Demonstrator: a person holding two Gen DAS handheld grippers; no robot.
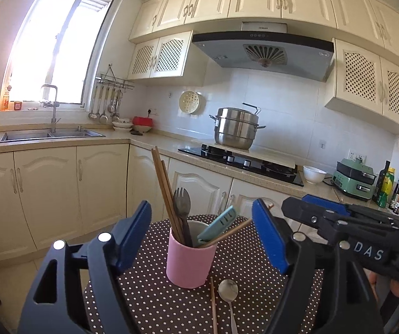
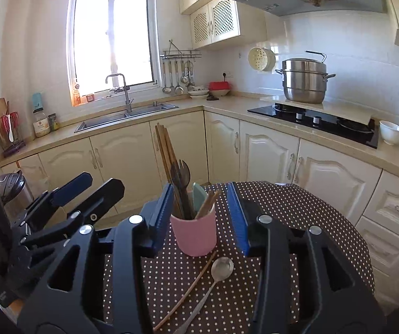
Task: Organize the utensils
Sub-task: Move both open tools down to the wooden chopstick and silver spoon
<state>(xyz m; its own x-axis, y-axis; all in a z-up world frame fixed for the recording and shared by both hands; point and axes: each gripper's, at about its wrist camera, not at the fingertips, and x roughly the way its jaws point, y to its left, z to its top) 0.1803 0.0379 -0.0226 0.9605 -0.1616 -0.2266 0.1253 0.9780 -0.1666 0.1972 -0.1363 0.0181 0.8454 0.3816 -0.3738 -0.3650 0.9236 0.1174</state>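
A pink cup (image 1: 189, 261) (image 2: 195, 233) stands on a round table with a brown polka-dot cloth (image 1: 255, 292) (image 2: 297, 222). It holds wooden chopsticks (image 1: 163, 186), a dark spork (image 1: 182, 203), a teal utensil (image 1: 219, 222) and one slanted chopstick. In front of the cup lie a metal spoon (image 1: 228, 289) (image 2: 221, 268) and a single chopstick (image 1: 213, 306) (image 2: 188, 292). My left gripper (image 1: 202, 236) is open, its blue pads frame the cup without touching it. My right gripper (image 2: 199, 217) is open too, nearer than the cup, with nothing between its pads. Each gripper shows in the other's view (image 1: 305, 204) (image 2: 96, 186).
Cream cabinets and an L-shaped counter run behind the table, with a sink (image 2: 127, 117), a black hob (image 2: 316, 119) bearing a steel pot (image 2: 304, 83), and a white bowl (image 2: 391, 132). A green appliance (image 1: 355, 178) and bottles (image 1: 386, 186) stand at right. A bin (image 2: 12, 186) stands at left.
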